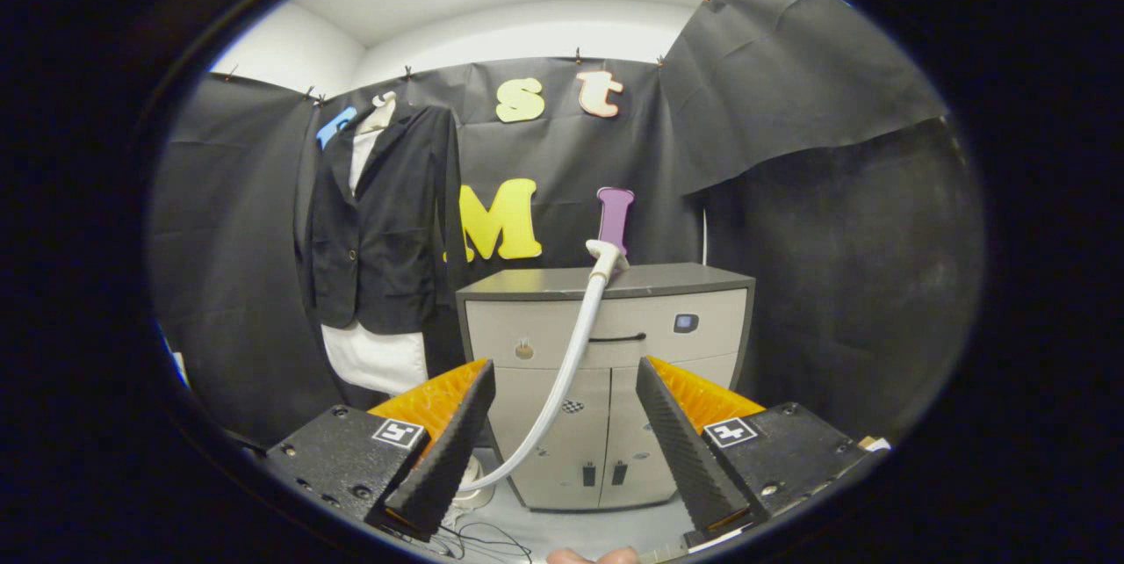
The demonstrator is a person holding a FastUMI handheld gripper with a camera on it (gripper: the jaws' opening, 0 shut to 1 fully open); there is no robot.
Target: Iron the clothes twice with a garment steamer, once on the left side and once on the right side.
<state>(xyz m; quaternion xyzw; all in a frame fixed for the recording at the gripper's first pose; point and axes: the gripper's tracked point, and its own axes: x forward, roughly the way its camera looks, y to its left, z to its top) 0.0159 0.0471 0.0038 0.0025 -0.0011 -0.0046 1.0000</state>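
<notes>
Gripper fingers spread wide, nothing between them. Steamer head lies on top of the grey cabinet beyond the fingers, its hose running down the cabinet front to the floor; cabinet drawer and doors closed, contents not visible. Black jacket over a white garment hangs on the wall, left of the cabinet.

The tool's left finger hides the steamer base.

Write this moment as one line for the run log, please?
claw: open, holding nothing | steamer head: resting on cabinet, beyond the claw | hose: hanging down the cabinet front | jacket: hanging beside cabinet, untouched
</notes>
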